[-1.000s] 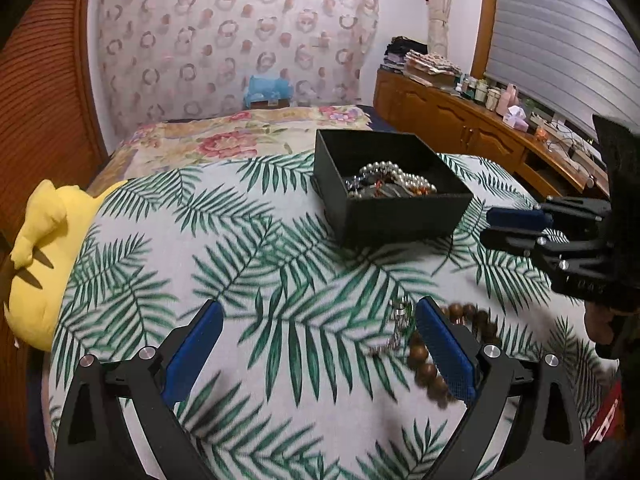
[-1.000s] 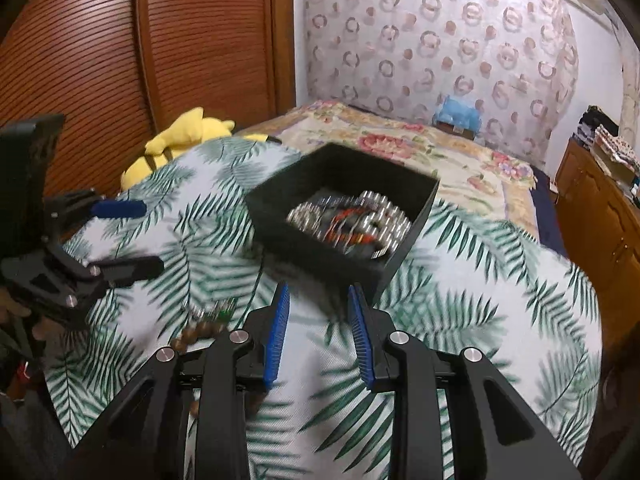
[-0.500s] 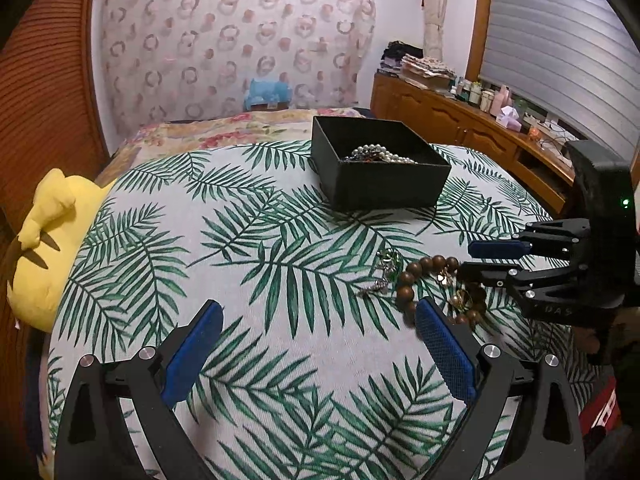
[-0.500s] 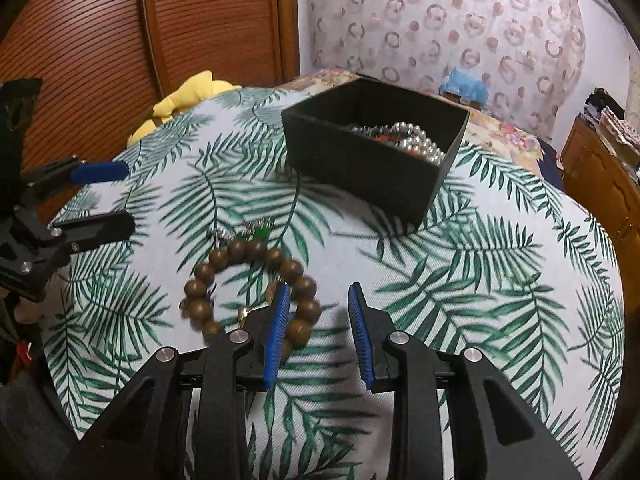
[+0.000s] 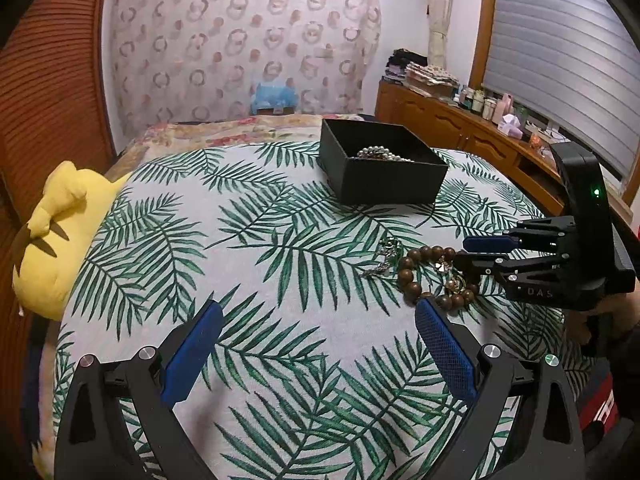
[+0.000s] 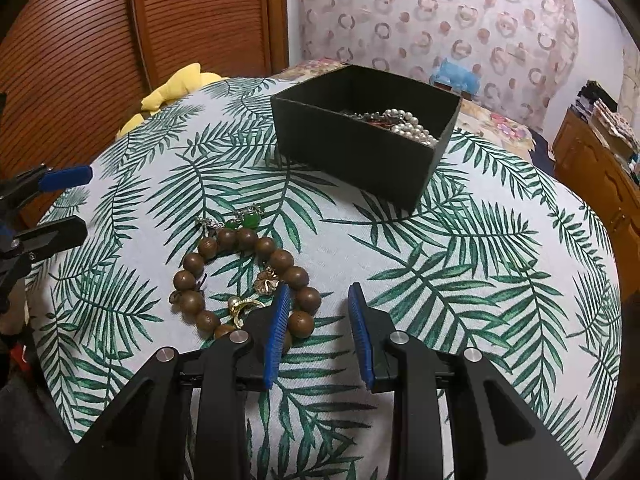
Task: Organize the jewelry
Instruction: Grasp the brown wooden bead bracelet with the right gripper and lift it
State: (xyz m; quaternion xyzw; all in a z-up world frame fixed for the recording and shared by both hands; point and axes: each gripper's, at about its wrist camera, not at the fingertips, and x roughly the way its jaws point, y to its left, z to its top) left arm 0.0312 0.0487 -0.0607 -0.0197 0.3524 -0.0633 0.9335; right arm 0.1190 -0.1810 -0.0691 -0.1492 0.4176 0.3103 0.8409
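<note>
A brown wooden bead bracelet lies on the palm-leaf cloth, with green-stone earrings at its far side and small gold pieces inside its ring. A black box behind holds a pearl strand. My right gripper is open and empty, its left finger just over the bracelet's near-right beads. My left gripper is wide open and empty, with the bracelet off its right finger.
A yellow plush toy lies at the cloth's left edge. A wooden dresser with bottles runs along the right wall. Louvred wooden doors stand on the left. A floral bedspread lies behind the box.
Both grippers have pulled back from the box and come lower toward the cloth. The right gripper now sits at the bracelet, which was farther ahead before. Jaw openings look unchanged.
</note>
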